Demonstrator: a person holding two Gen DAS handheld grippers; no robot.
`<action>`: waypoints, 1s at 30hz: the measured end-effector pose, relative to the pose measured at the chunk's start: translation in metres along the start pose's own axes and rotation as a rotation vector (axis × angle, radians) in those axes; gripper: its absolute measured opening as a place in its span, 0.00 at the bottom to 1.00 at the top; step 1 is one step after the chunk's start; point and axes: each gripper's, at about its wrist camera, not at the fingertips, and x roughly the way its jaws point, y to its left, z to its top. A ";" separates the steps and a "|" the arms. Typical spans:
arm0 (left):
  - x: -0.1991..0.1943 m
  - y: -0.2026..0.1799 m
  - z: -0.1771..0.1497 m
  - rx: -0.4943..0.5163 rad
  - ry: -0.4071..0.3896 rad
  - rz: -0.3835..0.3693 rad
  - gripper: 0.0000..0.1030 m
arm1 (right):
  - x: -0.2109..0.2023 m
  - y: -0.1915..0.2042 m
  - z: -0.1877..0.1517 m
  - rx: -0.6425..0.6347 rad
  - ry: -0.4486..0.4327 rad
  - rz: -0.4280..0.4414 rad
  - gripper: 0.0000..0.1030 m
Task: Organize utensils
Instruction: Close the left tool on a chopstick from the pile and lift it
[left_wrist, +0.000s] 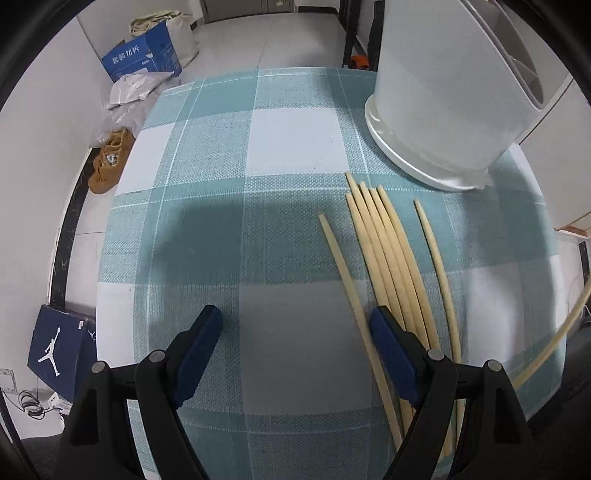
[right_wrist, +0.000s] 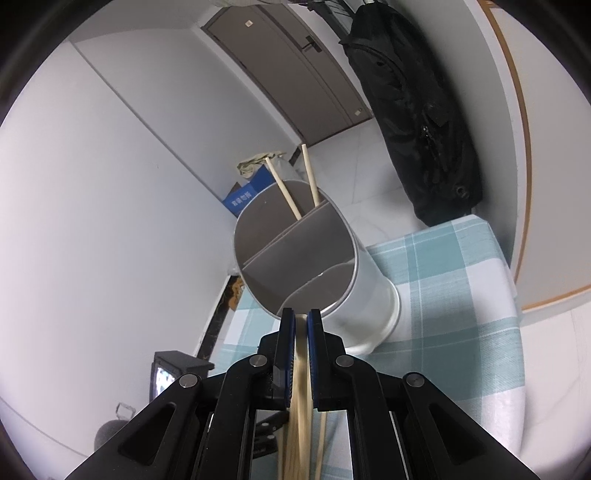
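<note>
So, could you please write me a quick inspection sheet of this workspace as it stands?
Surface: checked tablecloth, teal and white.
Job's things: loose chopsticks lying flat; white holder with two chopsticks in its far compartment.
Clutter: nothing seen on the table.
Grippers: left gripper open, empty, over the cloth; right gripper shut on a chopstick, facing the holder.
Cables: wires on the floor.
Surroundings: blue boxes, brown shoe, door, black bag.

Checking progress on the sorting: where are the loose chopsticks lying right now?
In the left wrist view, the loose chopsticks lie on the checked tablecloth, right of centre, just below the white holder.
</note>
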 end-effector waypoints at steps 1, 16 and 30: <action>0.000 0.002 0.000 -0.005 0.003 -0.002 0.77 | -0.001 0.000 0.000 0.002 -0.002 0.002 0.06; 0.000 -0.004 0.026 0.011 -0.031 -0.022 0.09 | 0.002 -0.008 0.005 0.006 0.012 -0.013 0.06; -0.037 0.002 0.032 -0.052 -0.187 -0.157 0.00 | 0.004 -0.008 0.006 0.005 0.025 -0.023 0.06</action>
